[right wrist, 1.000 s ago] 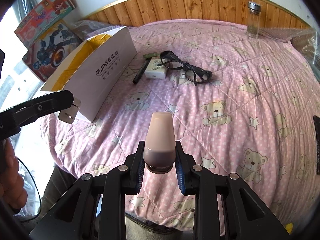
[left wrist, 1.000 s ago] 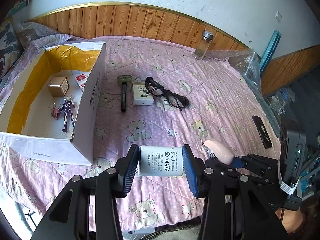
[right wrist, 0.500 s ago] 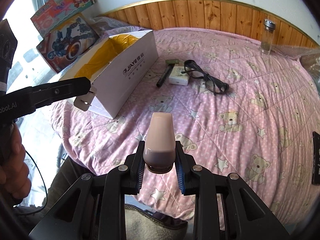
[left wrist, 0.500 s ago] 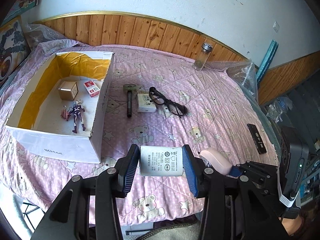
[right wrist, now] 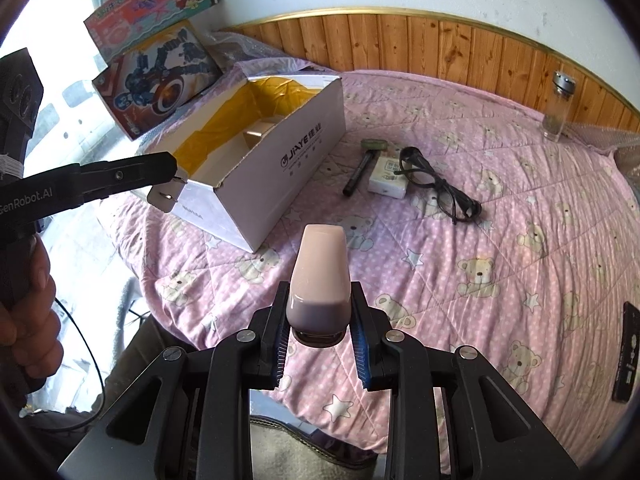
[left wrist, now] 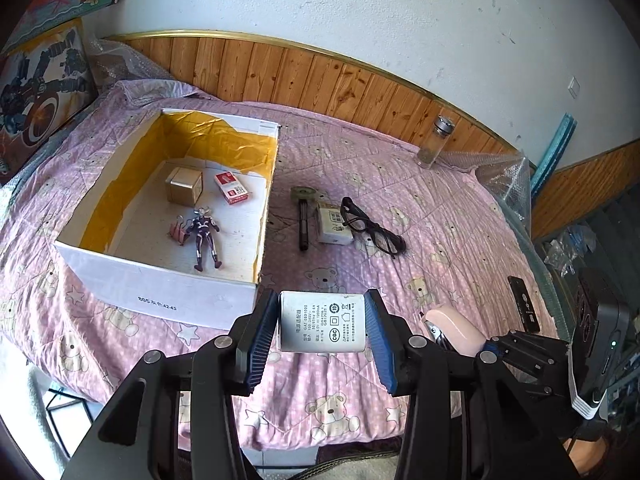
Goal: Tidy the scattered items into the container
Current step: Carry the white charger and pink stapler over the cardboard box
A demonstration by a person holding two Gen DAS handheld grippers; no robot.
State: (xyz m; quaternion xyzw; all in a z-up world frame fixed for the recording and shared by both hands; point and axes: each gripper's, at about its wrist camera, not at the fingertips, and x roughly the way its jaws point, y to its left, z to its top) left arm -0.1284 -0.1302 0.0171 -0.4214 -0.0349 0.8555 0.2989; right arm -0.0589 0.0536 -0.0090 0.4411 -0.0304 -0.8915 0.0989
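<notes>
A glass jar (left wrist: 435, 142) stands by the wooden wainscot (left wrist: 320, 80); toy boxes (right wrist: 156, 56) lean against the wall.

Box: the open white cardboard box with yellow lining (left wrist: 168, 292) sits on the pink bear-print quilt (left wrist: 440, 216), toward the bed's left edge.
In box: small brown cardboard cube (left wrist: 184, 186) and red-and-white packet (left wrist: 233, 187) by the far wall; purple toy figure (left wrist: 205, 236) nearer the front wall.
Right of box: dark pen with green cap (left wrist: 303, 216), white square charger (left wrist: 333, 225), black-framed glasses (left wrist: 370, 226), side by side.
Far edge: clear glass jar with metal lid (left wrist: 434, 142), by the wall panelling.
Right edge: black flat remote (left wrist: 524, 309).
Front edge: white power adapter (left wrist: 322, 322) between left gripper (left wrist: 322, 334) fingers; pink stapler (right wrist: 319, 276) in right gripper (right wrist: 320, 340).
</notes>
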